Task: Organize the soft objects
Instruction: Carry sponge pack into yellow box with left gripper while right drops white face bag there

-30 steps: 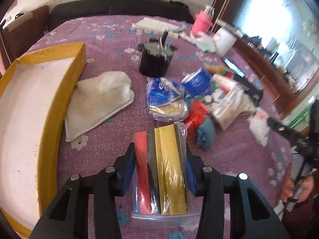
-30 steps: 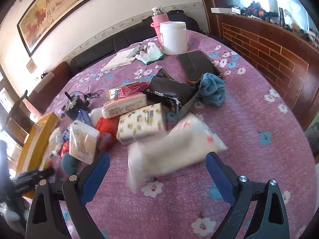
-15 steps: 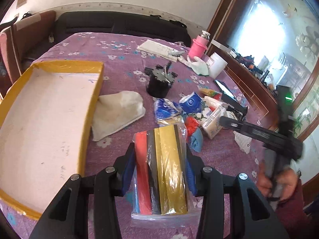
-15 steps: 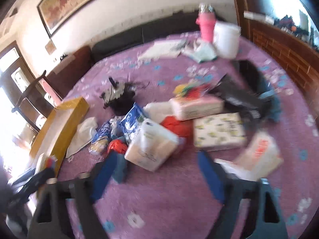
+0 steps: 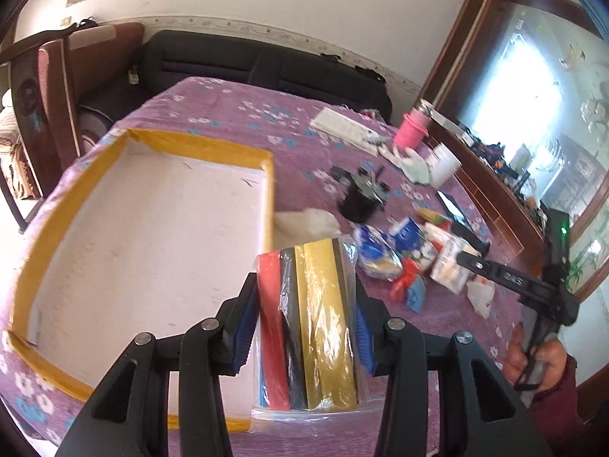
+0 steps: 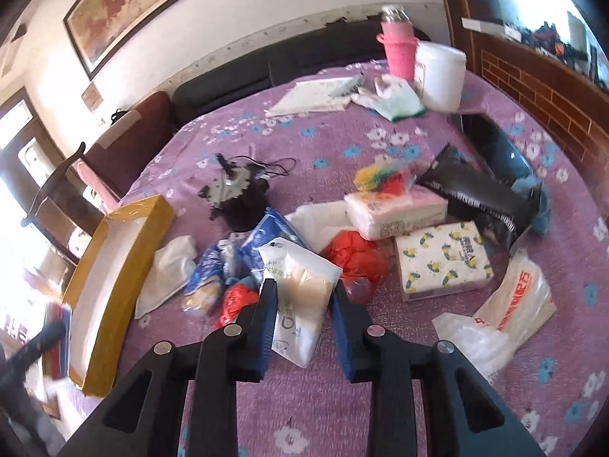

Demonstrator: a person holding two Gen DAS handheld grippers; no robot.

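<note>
0 items lie in our yellow tray; left gripper clamps the sponge pack, right gripper squeezes a white pouch, pile right remains.

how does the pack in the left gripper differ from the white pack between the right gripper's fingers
The left gripper clamps a clear bag of coloured strips: red, black and gold; the white tissue pack at the right gripper is plain white with faint print. The bag of strips hangs beside the yellow-rimmed box; the tissue pack sits amid the pile. Both are plastic-wrapped.
</note>
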